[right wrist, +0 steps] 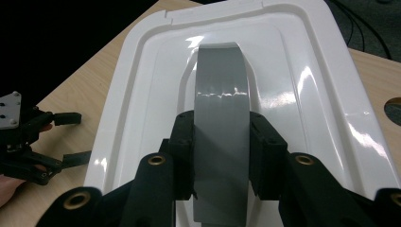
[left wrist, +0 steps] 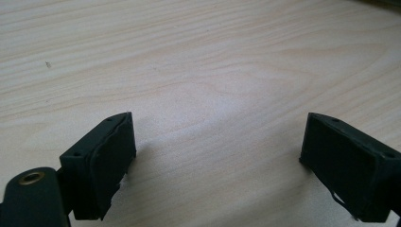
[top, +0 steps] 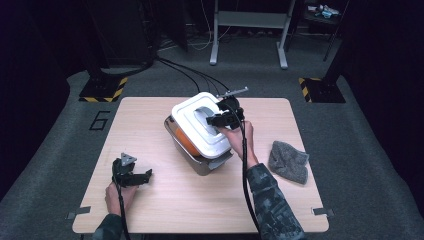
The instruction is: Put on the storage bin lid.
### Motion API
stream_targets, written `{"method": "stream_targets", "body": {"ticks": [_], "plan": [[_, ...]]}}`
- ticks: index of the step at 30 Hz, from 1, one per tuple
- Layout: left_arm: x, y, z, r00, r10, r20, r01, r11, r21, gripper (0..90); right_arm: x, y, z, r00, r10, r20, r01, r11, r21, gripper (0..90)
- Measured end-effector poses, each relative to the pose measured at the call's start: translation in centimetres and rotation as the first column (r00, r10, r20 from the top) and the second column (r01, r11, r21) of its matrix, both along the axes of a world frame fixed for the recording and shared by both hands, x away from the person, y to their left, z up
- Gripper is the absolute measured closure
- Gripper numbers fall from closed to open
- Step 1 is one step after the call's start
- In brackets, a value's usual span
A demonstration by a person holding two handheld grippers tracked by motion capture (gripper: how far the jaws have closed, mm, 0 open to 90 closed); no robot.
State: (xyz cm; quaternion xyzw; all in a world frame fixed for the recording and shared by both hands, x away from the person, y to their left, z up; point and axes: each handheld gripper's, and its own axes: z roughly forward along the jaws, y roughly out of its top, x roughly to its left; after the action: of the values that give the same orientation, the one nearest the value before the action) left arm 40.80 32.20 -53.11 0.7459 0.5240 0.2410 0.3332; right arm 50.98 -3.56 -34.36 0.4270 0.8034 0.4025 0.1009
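A white rectangular lid (top: 200,124) with a grey arched handle (right wrist: 222,109) sits tilted over a metal container (top: 200,162) in the middle of the table; something orange (top: 184,141) shows under the lid. My right gripper (top: 218,120) is shut on the grey handle, one pad on each side (right wrist: 221,156). My left gripper (top: 142,176) rests low over the table near the front left, and its jaws stand wide open (left wrist: 215,161) with only bare wood between them. It appears far off in the right gripper view too (right wrist: 28,142).
A grey crumpled cloth (top: 288,160) lies on the table (top: 165,210) to the right of the container. Cables (top: 190,75) trail from the back edge across the floor. Stands with yellow-black bases flank the far side.
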Motion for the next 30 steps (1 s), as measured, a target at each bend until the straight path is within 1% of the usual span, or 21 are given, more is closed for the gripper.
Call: {"method": "stream_targets", "body": {"ticks": [1, 2, 3, 6, 8, 9, 11, 15, 16, 17, 19, 22, 23, 26, 30], "plan": [[0.0, 0.0, 0.0, 1.0, -0.004, 0.001, 0.004, 1.0, 0.006, 10.6, 0.0, 0.2, -0.2, 1.0, 0.005, -0.006, -0.005, 1.0, -0.003, 66.7], [0.0, 0.0, 0.0, 1.0, 0.001, 0.003, -0.001, 1.0, 0.0, 10.6, 0.0, 0.4, -0.4, 1.0, 0.004, -0.004, -0.004, 1.0, -0.001, 66.7], [0.0, 0.0, 0.0, 1.0, 0.001, 0.003, -0.001, 1.0, 0.002, 10.6, 0.0, 0.5, -0.5, 0.9999, 0.009, -0.011, -0.009, 0.9999, -0.009, 66.7], [0.0, 0.0, 0.0, 1.0, 0.0, 0.002, 0.0, 1.0, 0.003, 10.6, 0.1, 1.0, -0.9, 0.9996, 0.007, -0.029, -0.007, 0.9999, -0.01, 66.7], [0.0, 0.0, 0.0, 1.0, -0.001, 0.003, 0.001, 1.0, 0.003, 10.6, 0.2, 1.3, -1.2, 0.9995, 0.012, -0.028, -0.013, 0.9998, -0.016, 66.7], [0.0, 0.0, 0.0, 1.0, -0.001, 0.002, 0.001, 1.0, 0.003, 10.6, 0.2, 1.4, -1.4, 0.9993, 0.007, -0.036, -0.007, 0.9999, -0.015, 66.7], [0.0, 0.0, 0.0, 1.0, -0.001, 0.003, 0.001, 1.0, 0.003, 10.6, 0.2, 1.6, -1.7, 0.9991, 0.013, -0.04, -0.014, 0.9998, -0.013, 66.7], [0.0, 0.0, 0.0, 1.0, -0.001, 0.003, 0.001, 1.0, 0.003, 10.6, 0.2, 2.2, -2.1, 0.9987, 0.013, -0.049, -0.014, 0.9998, -0.017, 66.7], [0.0, 0.0, 0.0, 1.0, -0.001, 0.004, 0.001, 1.0, 0.004, 10.6, 0.2, 2.4, -2.1, 0.9982, 0.009, -0.059, -0.01, 0.9998, -0.016, 66.7], [0.0, 0.0, 0.0, 1.0, 0.0, 0.004, 0.0, 1.0, 0.003, 10.6, 0.2, 2.5, -2.2, 0.9984, 0.009, -0.056, -0.01, 0.9998, -0.019, 66.7], [0.0, 0.0, 0.0, 1.0, -0.001, 0.003, 0.001, 1.0, 0.004, 10.7, 0.1, 2.9, -2.4, 0.9977, 0.008, -0.067, -0.01, 0.9997, -0.024, 66.6], [0.0, 0.1, 0.0, 1.0, -0.003, -0.002, 0.003, 1.0, 0.005, 10.6, 0.1, 3.2, -2.7, 0.9974, 0.007, -0.072, -0.008, 0.9998, -0.02, 66.5], [0.0, 0.0, 0.0, 1.0, 0.0, 0.004, 0.0, 1.0, 0.003, 10.7, 0.1, 3.3, -2.8, 0.9969, 0.006, -0.079, -0.008, 0.9998, -0.019, 66.5], [0.0, 0.0, 0.0, 1.0, -0.001, 0.003, 0.001, 1.0, 0.004, 10.7, 0.0, 3.5, -3.2, 0.9974, 0.011, -0.071, -0.013, 0.9994, -0.031, 66.3], [0.0, 0.0, 0.0, 1.0, -0.003, -0.002, 0.003, 1.0, 0.004, 10.7, 0.0, 3.3, -3.4, 0.9976, 0.006, -0.069, -0.008, 0.9995, -0.029, 66.1]]}}
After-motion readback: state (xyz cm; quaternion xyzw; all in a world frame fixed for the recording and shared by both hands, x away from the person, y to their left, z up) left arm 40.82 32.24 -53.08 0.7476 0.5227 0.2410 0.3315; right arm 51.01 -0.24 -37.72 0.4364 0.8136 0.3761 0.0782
